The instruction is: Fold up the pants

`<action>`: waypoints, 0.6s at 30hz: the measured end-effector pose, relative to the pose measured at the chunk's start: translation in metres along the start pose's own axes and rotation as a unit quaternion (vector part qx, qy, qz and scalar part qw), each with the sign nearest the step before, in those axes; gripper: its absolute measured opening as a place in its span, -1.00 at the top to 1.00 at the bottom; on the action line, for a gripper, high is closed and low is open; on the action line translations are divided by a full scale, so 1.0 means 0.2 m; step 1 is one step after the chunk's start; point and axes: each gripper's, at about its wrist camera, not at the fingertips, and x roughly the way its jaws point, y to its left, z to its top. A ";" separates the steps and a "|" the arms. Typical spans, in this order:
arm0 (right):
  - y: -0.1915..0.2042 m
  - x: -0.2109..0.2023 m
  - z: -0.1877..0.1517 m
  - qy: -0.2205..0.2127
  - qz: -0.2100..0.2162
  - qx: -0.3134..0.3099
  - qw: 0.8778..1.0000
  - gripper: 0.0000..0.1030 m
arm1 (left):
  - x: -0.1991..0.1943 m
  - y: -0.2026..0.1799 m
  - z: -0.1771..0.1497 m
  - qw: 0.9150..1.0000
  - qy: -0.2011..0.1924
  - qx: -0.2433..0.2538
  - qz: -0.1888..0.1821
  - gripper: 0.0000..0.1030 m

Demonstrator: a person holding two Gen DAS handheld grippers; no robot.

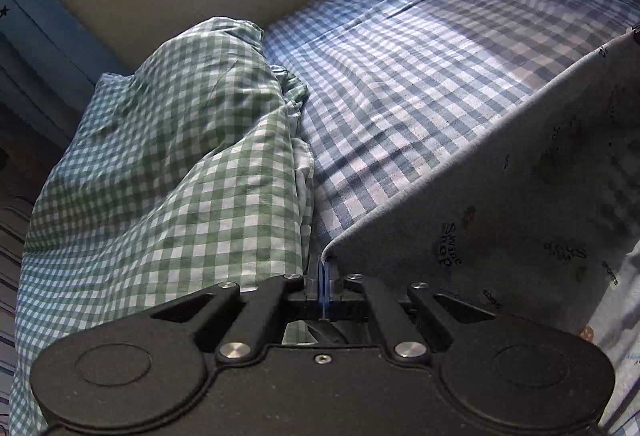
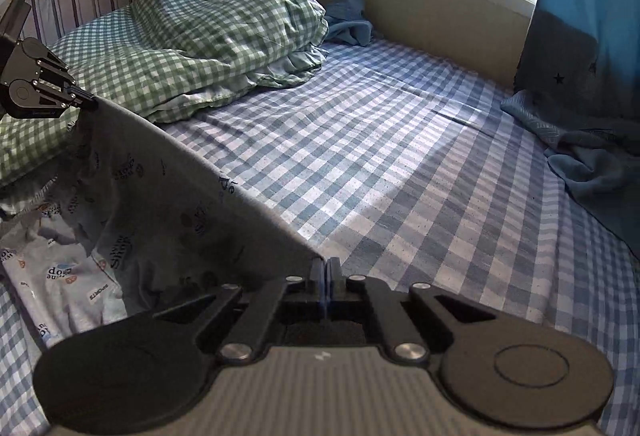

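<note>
From my left wrist view: my left hand-held gripper (image 1: 323, 268) is clamped on one corner of the grey printed cotton pants (image 1: 520, 204), lifted taut above the blue-and-white checked bed sheet (image 1: 420, 76). "Swing shop" is printed near the corner.

From my right wrist view: my right hand-held gripper (image 2: 325, 268) pinches the other corner. I should probably keep the edge level and tight while folding. "SPORTS" is readable.

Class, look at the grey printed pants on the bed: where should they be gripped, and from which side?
Grip the pants along their raised straight edge, one gripper at each end corner, coming from the near side. The left gripper and right gripper already pinch there, and the edge runs taut between them.
</note>
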 end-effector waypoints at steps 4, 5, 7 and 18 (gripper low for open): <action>0.16 -0.25 -0.11 -0.021 -0.006 -0.001 1.000 0.99 | -0.19 -0.03 -0.12 0.999 -0.034 0.006 -0.005 1.00; 0.21 -0.31 -0.14 -0.024 -0.008 -0.005 1.000 0.99 | -0.24 -0.04 -0.16 0.999 -0.040 0.008 -0.005 1.00; 0.31 -0.42 -0.20 -0.025 -0.011 -0.013 1.000 0.99 | -0.32 -0.07 -0.24 0.998 -0.053 0.011 -0.009 1.00; 0.75 -0.52 -0.57 0.035 0.012 -0.022 0.999 1.00 | -0.45 -0.30 -0.64 0.998 -0.040 0.038 -0.014 1.00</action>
